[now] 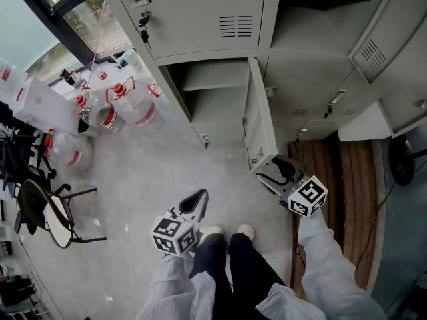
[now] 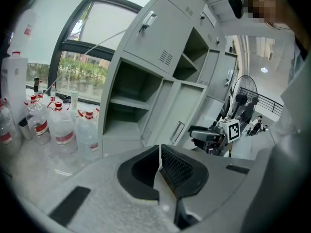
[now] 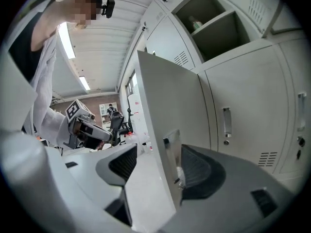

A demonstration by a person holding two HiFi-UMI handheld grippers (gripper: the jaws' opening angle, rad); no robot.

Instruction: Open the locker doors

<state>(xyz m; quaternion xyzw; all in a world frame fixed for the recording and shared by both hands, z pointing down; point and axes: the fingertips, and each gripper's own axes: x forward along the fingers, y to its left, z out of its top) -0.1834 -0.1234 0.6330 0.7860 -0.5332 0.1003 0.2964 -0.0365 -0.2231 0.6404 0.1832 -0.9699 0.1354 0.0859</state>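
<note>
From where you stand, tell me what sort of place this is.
Probably a locker area in a workplace or workshop: a bank of grey metal lockers, some open, big water bottles on the floor by a window, and a floor fan.

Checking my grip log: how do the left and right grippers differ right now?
The left gripper has its jaws together, empty; the right gripper has jaws apart. The left gripper hangs clear of the lockers; the right gripper straddles the open locker door's edge. Each carries a marker cube.
</note>
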